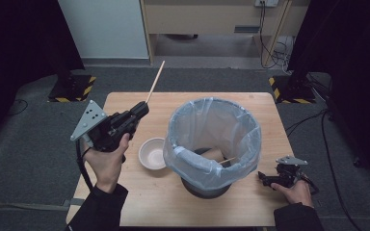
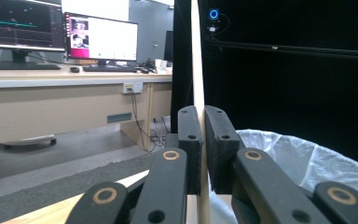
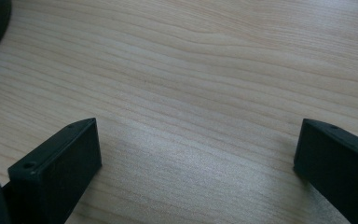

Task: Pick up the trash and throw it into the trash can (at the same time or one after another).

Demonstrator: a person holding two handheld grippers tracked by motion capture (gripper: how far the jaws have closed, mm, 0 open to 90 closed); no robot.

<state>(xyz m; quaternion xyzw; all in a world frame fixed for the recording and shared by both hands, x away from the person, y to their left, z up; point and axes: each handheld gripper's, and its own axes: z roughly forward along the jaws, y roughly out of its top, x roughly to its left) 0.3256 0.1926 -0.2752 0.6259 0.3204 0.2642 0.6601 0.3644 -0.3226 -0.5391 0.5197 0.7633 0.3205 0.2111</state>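
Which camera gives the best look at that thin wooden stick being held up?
The high view: the wooden stick shows nearly whole, slanting up from the left hand-held gripper, which is shut on it. The left gripper view shows its clamped middle up close. The right gripper view looks at bare table.

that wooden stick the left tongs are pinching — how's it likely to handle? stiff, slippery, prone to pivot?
Probably stiff: the wooden stick runs straight beyond the left tongs with no visible sag. Likely very light, being so thin. It may pivot or slip, since the flat pads clamp only a short stretch of a long, smooth shaft; tipping it over the lined bin could let it swing.
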